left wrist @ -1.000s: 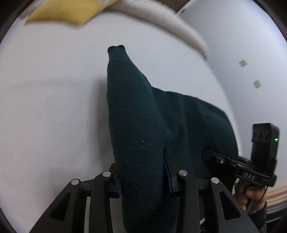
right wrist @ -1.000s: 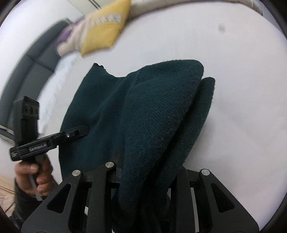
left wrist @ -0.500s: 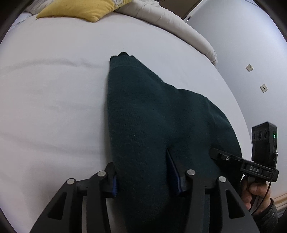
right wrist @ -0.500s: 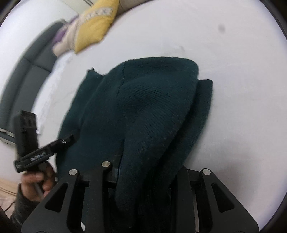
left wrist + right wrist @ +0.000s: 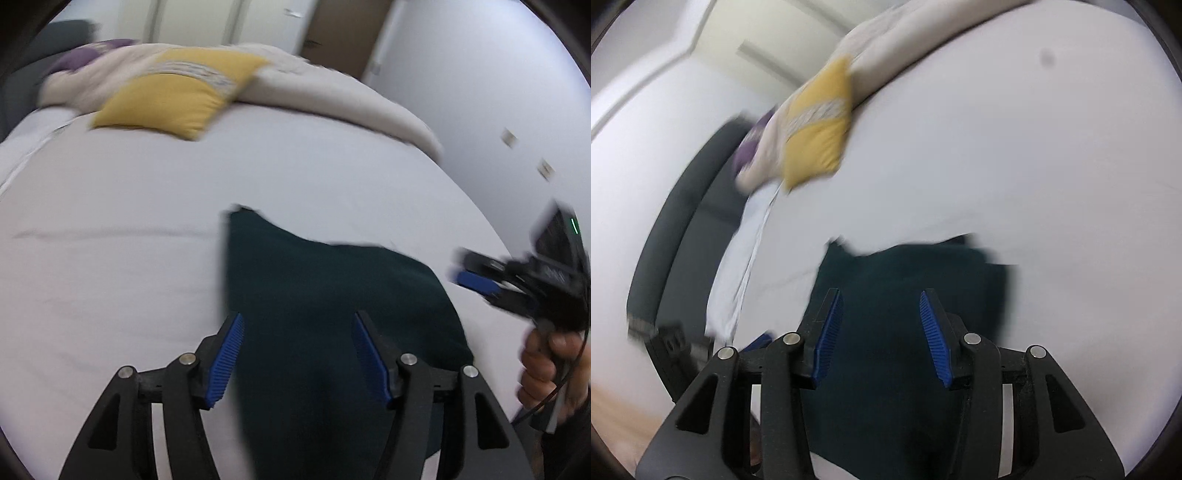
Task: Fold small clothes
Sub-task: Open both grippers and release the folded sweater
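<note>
A dark green knit garment (image 5: 325,295) lies folded on the white bed sheet (image 5: 110,258). My left gripper (image 5: 297,321) hovers above the garment's near end, its jaws opening, blue pads clear of the cloth. In the right wrist view the same garment (image 5: 923,273) lies below my right gripper (image 5: 881,299), whose jaws are also opening with nothing pressed between them. The right gripper (image 5: 476,282), held by a hand (image 5: 550,365), shows at the right edge of the left wrist view. Both views are blurred by motion.
A yellow pillow (image 5: 173,96) and a beige duvet (image 5: 332,92) lie at the far end of the bed. A dark grey headboard (image 5: 676,236) runs along the left side. A white wall (image 5: 480,92) stands close on the right.
Both grippers let go of the green garment, opened their jaws and lifted back from it. The garment now lies flat on the sheet, and more of the room shows.
</note>
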`<state>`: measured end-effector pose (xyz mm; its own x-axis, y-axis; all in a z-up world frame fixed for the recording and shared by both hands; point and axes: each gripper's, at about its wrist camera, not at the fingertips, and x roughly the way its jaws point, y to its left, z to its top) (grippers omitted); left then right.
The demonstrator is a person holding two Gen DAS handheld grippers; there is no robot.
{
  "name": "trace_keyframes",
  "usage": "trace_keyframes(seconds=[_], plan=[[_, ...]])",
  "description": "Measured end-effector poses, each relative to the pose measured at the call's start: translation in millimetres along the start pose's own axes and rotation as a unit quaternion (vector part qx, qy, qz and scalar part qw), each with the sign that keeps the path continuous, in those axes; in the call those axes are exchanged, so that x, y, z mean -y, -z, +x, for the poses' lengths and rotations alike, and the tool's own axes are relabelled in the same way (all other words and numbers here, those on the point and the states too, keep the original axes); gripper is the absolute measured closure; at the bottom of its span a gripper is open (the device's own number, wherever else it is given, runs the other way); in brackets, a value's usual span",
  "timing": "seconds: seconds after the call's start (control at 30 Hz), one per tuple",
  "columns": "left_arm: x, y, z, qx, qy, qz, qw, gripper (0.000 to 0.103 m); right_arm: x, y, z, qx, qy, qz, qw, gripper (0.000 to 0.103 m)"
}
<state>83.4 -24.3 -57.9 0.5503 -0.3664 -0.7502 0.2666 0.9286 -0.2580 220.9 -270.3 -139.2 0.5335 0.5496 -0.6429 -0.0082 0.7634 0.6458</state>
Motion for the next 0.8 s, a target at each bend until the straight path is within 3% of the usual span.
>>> trace_keyframes(seconds=[0.07, 0.1, 0.13, 0.17, 0.23, 0.33, 0.4, 0.5, 0.57, 0.67, 0.73, 0.8], plan=[[6.2, 2.2, 27.4, -0.022, -0.014, 0.006, 0.9996, 0.039, -0.1, 0.1, 31.4, -0.037, 0.019, -0.008, 0.999, 0.063], [-0.5, 7.6, 37.1, -0.033, -0.016, 0.003, 0.9993, 0.039, 12.9, 0.7, 50.1, -0.055, 0.046, 0.011, 0.997, 0.073], [-7.0, 14.3, 46.1, -0.045, -0.02, 0.0, 0.9988, 0.039, 33.8, 0.7, 60.1, -0.058, 0.042, 0.047, 0.996, 0.083], [-9.0, 16.6, 52.6, -0.044, -0.024, 0.001, 0.9987, 0.039, 46.3, -1.4, 62.1, -0.048, 0.028, 0.069, 0.996, 0.102], [-9.2, 18.5, 55.6, -0.033, -0.021, 0.012, 0.9991, 0.035, 80.9, -6.0, 58.5, -0.022, -0.002, 0.132, 0.991, 0.103], [2.2, 14.7, 66.1, -0.037, -0.02, 0.032, 0.9986, 0.023, 103.9, -8.0, 53.6, -0.008, -0.024, 0.144, 0.989, 0.103], [10.1, 22.2, 68.8, -0.034, -0.03, 0.055, 0.9975, 0.014, 103.9, -8.2, 43.7, 0.0, -0.017, 0.144, 0.989, 0.103], [16.3, 25.1, 64.5, -0.023, -0.042, 0.06, 0.997, 0.013, 85.7, -12.8, 24.2, 0.021, 0.008, 0.128, 0.991, 0.094], [12.9, 25.3, 59.5, -0.016, -0.023, 0.036, 0.9989, 0.013, 67.8, -1.3, -12.7, 0.028, -0.056, 0.11, 0.992, 0.094], [12.0, 26.4, 53.2, -0.013, -0.013, 0.026, 0.9995, 0.013, 28.2, 25.3, -19.3, -0.01, -0.102, 0.061, 0.993, 0.091], [14.1, 31.3, 49.9, -0.015, -0.014, 0.036, 0.9991, 0.013, 15.1, 47.2, -14.8, -0.047, -0.098, 0.038, 0.993, 0.087], [14.7, 39.8, 47.1, -0.016, -0.02, 0.05, 0.9984, 0.013, 17.0, 69.7, 0.7, -0.081, -0.063, 0.042, 0.994, 0.088]])
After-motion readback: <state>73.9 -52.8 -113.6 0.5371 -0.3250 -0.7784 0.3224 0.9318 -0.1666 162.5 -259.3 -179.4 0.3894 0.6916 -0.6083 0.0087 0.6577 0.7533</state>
